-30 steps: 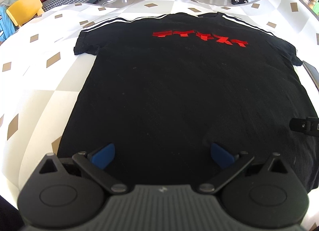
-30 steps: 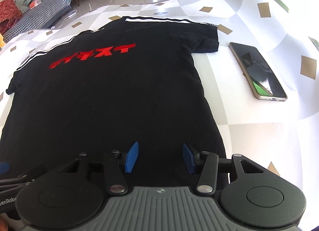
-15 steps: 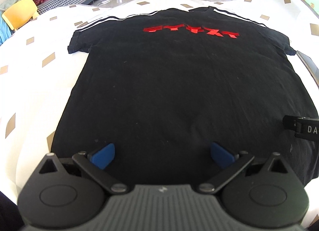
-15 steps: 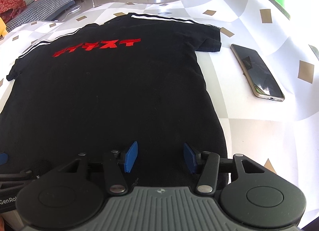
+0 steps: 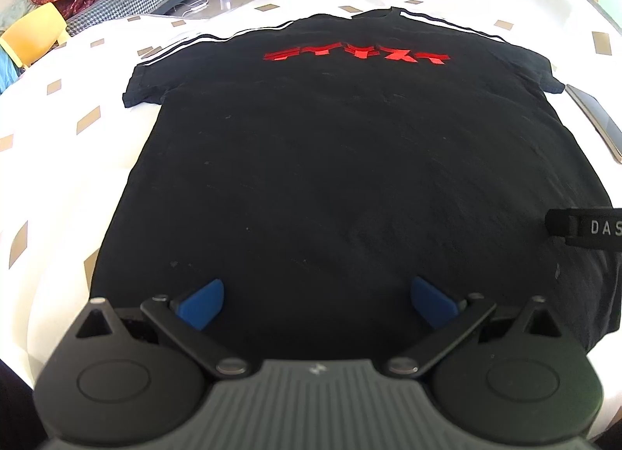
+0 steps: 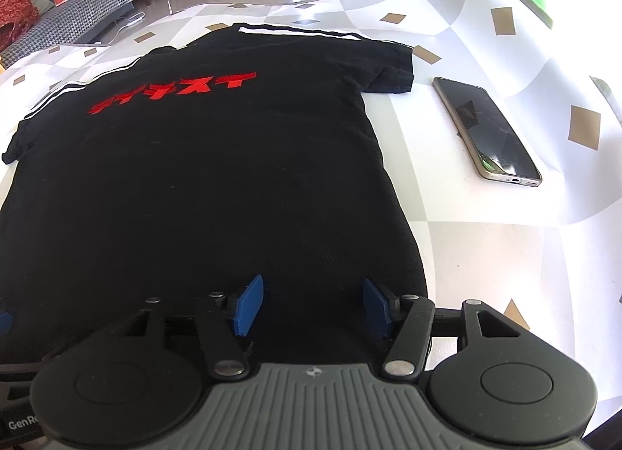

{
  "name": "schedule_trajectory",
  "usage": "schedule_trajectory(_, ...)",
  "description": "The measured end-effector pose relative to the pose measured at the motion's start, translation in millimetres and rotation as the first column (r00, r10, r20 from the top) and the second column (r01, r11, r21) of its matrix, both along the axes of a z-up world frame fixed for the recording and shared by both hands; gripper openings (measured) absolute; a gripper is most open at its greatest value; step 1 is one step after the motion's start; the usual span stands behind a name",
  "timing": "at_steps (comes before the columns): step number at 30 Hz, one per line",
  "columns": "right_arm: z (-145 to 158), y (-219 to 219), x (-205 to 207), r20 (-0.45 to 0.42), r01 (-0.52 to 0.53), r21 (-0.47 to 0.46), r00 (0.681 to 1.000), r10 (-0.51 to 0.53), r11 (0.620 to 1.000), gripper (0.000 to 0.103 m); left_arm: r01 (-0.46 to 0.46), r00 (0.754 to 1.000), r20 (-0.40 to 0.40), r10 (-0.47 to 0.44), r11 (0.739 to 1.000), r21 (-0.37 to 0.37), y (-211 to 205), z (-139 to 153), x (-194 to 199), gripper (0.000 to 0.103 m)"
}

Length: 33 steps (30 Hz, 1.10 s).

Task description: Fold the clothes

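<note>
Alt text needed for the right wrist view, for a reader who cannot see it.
A black T-shirt with red lettering lies flat, unfolded, on a white tablecloth with tan diamonds. The right gripper, blue pads apart with nothing between them and just opened wider, sits over the near hem. A phone lies right of the shirt, apart from it.

T-shirt [image 5: 342,177]: black, red lettering across the chest, white stripes along the shoulders. Surface [image 6: 486,255]: white and pale grey diamonds with small tan ones. Phone [image 6: 486,127]: dark screen, gold-toned edge. My gripper pads [image 6: 248,306]: blue, on black linkages.
</note>
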State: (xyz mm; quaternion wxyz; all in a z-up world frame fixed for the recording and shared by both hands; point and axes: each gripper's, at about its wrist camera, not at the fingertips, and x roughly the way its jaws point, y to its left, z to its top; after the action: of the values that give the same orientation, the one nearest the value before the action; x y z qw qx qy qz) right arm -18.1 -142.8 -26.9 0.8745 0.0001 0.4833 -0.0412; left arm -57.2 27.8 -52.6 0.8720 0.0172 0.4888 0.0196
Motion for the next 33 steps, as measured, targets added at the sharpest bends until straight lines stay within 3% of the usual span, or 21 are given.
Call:
schedule_trajectory(16, 6.6, -16.1, 8.4, -0.045, 0.068, 0.06, 0.997, -0.066, 0.996, 0.057, 0.024, 1.0, -0.014, -0.024, 1.0, -0.01, -9.5, 4.9, -0.7, 0.103)
schedule_trajectory(23, 16.4, -21.4, 27.1, 0.008, 0.042, 0.113, 0.999, -0.044, 0.993, 0.056, -0.02, 0.999, 0.028, 0.02, 1.0, -0.016, 2.8, 19.1, 21.2, 0.103)
schedule_trajectory(28, 17.1, -19.0, 43.8, 0.024, 0.004, 0.157, 1.0, -0.008, 0.988, 0.056, 0.001, 1.0, 0.021, -0.001, 1.0, -0.011, 6.1, 23.1, 37.2, 0.103)
schedule_trajectory(33, 15.5, -14.6, 58.7, 0.024, -0.042, 0.134, 0.999, 0.04, 0.99, 0.056, 0.021, 1.0, 0.008, -0.021, 1.0, 0.006, 10.3, 25.1, 52.1, 0.103)
